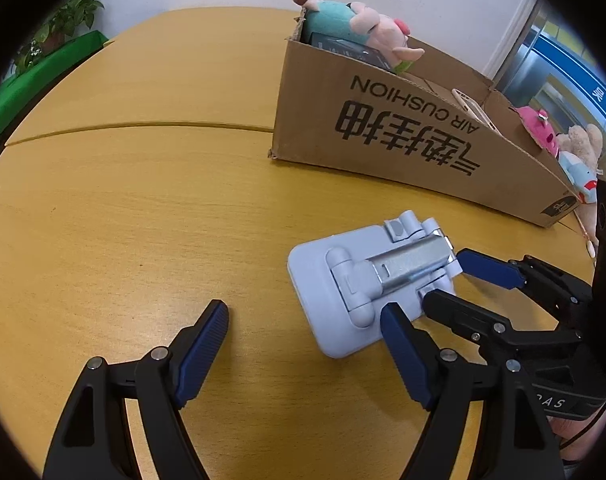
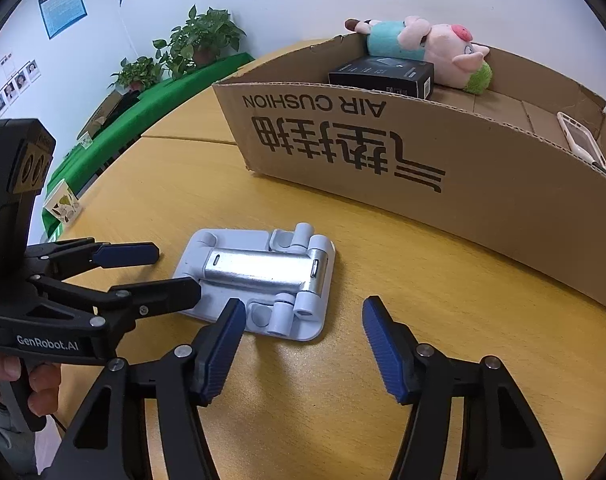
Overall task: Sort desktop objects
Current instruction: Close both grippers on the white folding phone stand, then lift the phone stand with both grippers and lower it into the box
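A folded pale-blue phone stand (image 2: pixel 259 284) lies flat on the wooden bench (image 1: pixel 123 220), just before the cardboard box (image 2: pixel 443 176). Left tongs (image 1: pixel 305 346) and right tongs (image 2: pixel 303 350) both gape wide, holding nothing. The box wall hides the lower parts of the pig plush (image 2: pixel 435 50), black carton (image 2: pixel 383 74) and phone case (image 2: pixel 583 142) inside.

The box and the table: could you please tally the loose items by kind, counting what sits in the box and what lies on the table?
Plush toys: 3 (pig, pink toy, beige toy)
Phones: 1 (phone)
Black cartons: 1 (carton)
Phone stands: 1 (stand, on the table, outside the box)
Total: 6
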Demonstrator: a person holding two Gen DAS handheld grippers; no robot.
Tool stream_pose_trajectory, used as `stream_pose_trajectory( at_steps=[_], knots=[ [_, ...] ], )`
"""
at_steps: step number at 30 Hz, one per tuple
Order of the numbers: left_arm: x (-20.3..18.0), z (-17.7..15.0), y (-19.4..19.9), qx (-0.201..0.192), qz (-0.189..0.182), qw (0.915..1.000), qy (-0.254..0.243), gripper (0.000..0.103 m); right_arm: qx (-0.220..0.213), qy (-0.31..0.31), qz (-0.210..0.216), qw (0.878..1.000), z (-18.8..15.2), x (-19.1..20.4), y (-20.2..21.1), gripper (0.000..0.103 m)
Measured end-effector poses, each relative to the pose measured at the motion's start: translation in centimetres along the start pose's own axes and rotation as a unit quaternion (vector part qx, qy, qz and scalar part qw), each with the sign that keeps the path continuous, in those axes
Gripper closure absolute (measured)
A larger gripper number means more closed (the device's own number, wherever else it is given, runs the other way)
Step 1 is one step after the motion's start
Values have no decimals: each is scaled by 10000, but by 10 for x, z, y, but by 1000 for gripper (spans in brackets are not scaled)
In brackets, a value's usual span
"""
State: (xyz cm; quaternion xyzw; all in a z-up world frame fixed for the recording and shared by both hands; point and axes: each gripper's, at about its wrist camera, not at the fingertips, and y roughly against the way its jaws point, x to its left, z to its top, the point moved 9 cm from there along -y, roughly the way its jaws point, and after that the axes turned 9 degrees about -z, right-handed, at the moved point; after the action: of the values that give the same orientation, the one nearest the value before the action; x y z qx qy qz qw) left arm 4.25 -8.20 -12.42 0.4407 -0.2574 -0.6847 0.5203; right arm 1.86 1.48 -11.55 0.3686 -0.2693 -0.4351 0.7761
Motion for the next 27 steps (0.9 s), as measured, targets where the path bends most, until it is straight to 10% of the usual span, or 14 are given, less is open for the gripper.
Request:
stream_pose_trajectory(
  at_steps=[3, 5, 27],
  knots=[
    [-5, 1, -1, -38, -38, 9999, -94, 37, 6, -7, 89, 10000, -1, 2, 1, 50],
    [-11, 3, -3, -20, -347, 9994, -57, 65, 21, -28, 185, 9998, -1, 3, 2, 57],
    [-31, 28, 18, -484, -124, 9980, -397, 70, -339, -427, 432, 9976, 4, 5, 18, 60]
  ],
)
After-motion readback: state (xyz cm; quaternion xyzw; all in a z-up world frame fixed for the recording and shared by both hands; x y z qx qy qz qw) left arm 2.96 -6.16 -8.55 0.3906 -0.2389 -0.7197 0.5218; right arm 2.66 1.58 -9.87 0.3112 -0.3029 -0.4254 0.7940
